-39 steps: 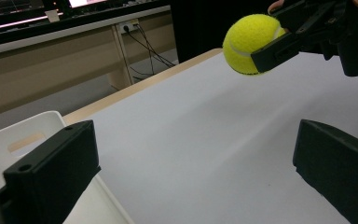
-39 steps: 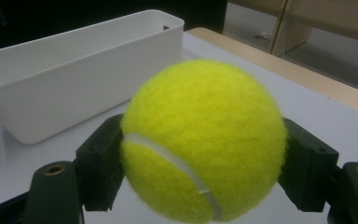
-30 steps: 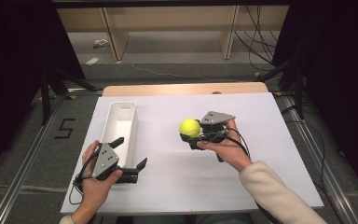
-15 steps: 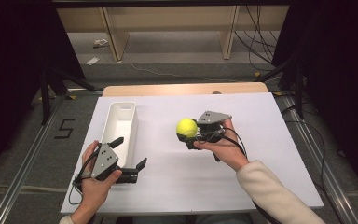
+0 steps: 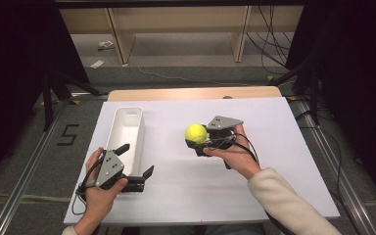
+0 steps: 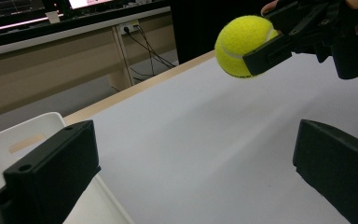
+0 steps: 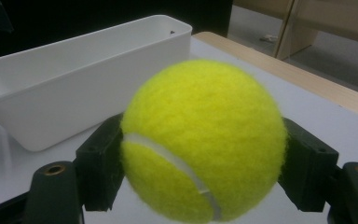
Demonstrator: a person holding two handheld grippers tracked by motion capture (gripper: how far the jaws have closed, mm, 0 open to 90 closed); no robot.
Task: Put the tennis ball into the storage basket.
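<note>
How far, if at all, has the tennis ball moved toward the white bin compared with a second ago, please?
Yes: the tennis ball, clamped in the right tongs, has drifted slightly left toward the white bin, staying lifted off the table.

A white tabletop spreads across the middle, its far edge showing bare wood. Beyond it stands a pale wooden shelf unit on grey floor. Black curtains close in left and right. Cables trail far right, and a taped "5" marks the left floor.
</note>
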